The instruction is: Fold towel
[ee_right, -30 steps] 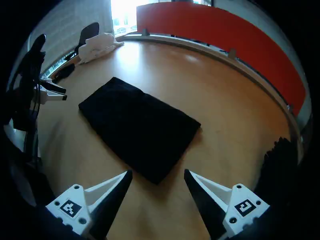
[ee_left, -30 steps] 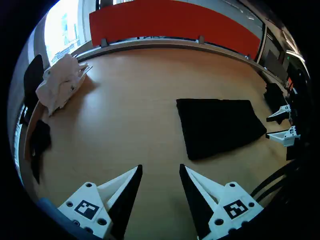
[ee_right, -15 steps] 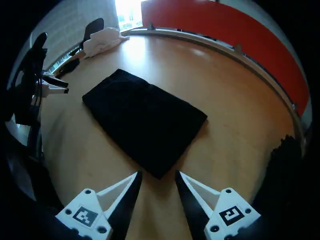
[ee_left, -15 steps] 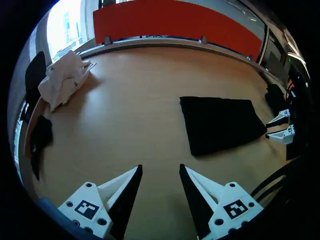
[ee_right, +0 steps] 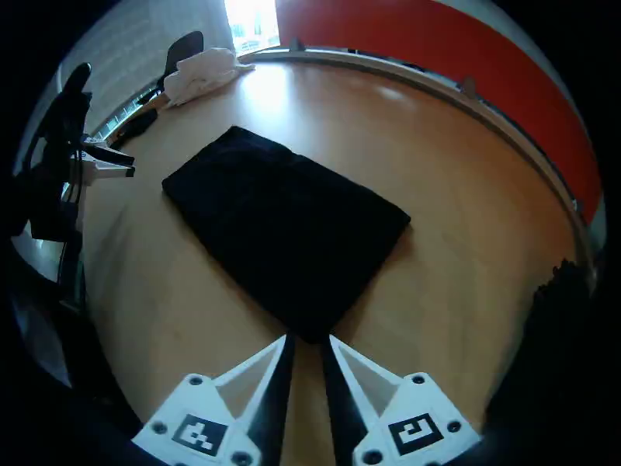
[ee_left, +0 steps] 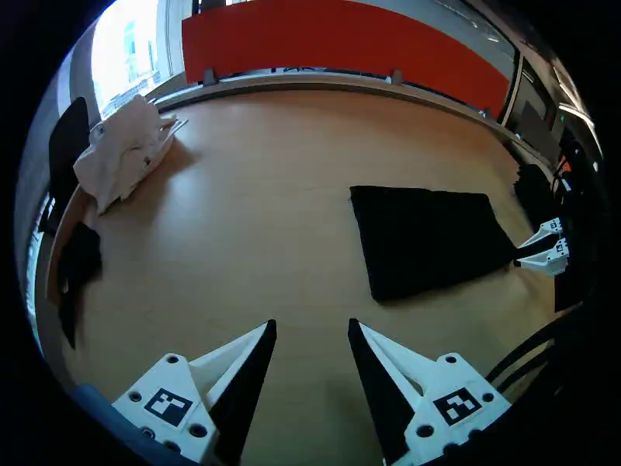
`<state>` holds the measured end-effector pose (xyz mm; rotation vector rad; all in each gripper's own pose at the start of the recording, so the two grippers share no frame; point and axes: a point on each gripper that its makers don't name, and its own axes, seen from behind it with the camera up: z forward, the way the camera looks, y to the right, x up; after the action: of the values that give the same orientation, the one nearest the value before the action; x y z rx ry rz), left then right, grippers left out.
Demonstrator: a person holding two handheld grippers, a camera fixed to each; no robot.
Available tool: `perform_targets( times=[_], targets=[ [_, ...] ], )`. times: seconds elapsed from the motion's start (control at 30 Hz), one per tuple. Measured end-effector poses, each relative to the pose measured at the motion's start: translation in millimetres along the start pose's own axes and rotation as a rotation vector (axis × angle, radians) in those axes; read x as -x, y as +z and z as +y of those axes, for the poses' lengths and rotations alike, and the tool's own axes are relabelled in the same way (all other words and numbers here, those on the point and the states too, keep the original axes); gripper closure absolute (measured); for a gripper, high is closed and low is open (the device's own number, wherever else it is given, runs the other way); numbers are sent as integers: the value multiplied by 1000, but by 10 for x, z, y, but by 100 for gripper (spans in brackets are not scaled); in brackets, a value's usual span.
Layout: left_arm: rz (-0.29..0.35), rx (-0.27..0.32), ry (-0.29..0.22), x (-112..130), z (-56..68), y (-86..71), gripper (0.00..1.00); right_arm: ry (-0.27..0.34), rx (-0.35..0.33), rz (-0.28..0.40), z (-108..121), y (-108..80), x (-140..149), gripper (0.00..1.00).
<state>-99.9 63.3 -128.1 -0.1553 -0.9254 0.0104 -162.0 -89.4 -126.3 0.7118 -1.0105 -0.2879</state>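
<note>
Black towel (ee_right: pixel 287 225) is lying flat on the wooden table (ee_right: pixel 466 233), at the centre of the right gripper view and right of centre in the left gripper view. Right gripper (ee_right: pixel 307 339) is sitting bottom centre, fingers nearly pressed together at the towel's near corner; whether it is pinching the cloth, I cannot tell. Left gripper (ee_left: pixel 310 325) is hovering bottom centre, fingers spread over bare table, well apart from the towel.

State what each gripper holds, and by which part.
Left gripper: nothing. Right gripper: fingers closely flank the towel's near corner, but whether they pinch it cannot be told.
</note>
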Motion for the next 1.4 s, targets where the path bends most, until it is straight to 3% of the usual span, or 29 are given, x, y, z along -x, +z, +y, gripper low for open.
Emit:
perform_targets(
  times=[0.1,0.87,1.4],
  targets=[
    [-1,-1,1,3,-5,1,33,-4,1,-5,-2,9,11,94],
    [1,-6,-2,-15,-30,6,33,-18,24,54,33,-126,-278,87],
    [11,-9,1,-67,-41,-16,33,-53,77,152,195,-498,-720,82]
  ],
)
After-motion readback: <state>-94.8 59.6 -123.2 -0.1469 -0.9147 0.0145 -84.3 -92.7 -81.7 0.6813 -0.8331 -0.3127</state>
